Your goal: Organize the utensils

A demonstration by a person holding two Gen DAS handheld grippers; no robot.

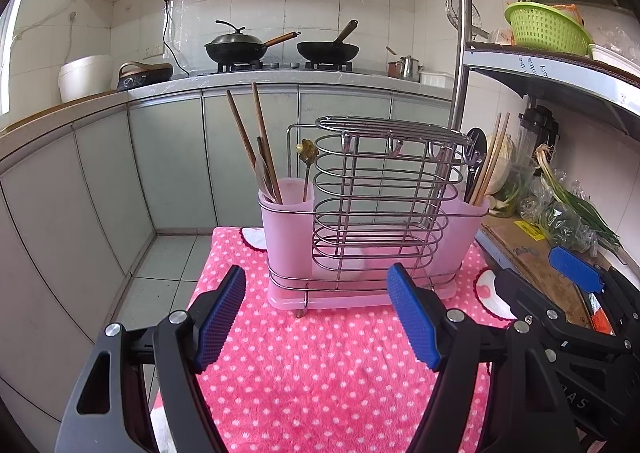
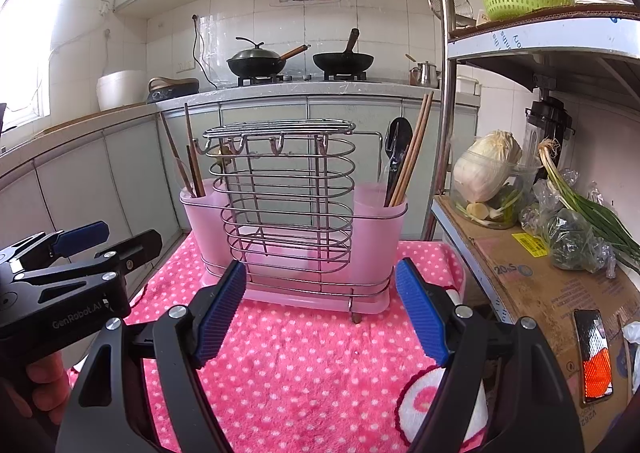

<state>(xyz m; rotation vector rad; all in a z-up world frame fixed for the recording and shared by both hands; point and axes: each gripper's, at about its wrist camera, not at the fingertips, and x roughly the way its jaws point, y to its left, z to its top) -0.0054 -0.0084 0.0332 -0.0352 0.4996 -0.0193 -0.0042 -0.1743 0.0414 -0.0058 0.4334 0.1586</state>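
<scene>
Your left gripper (image 1: 316, 317) and right gripper (image 2: 320, 313) both stand spread and empty. The pink plastic utensil caddy with wire rack (image 1: 372, 213) at twelve o'clock risks tipping on the pink polka-dot fleece cloth (image 1: 320, 373) if you drag the tall wooden chopsticks (image 1: 256, 141) sideways.

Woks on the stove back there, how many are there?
2. One lidded wok sits on the left burner, its wooden handle pointing right. One open wok sits on the right burner, its handle sticking up. Nothing seems to hide a third.

I hold my left gripper (image 1: 316, 317) and my right gripper (image 2: 320, 313) side by side before the pink utensil holder (image 1: 372, 253), both tilted slightly downward, jaws wide and empty.
</scene>
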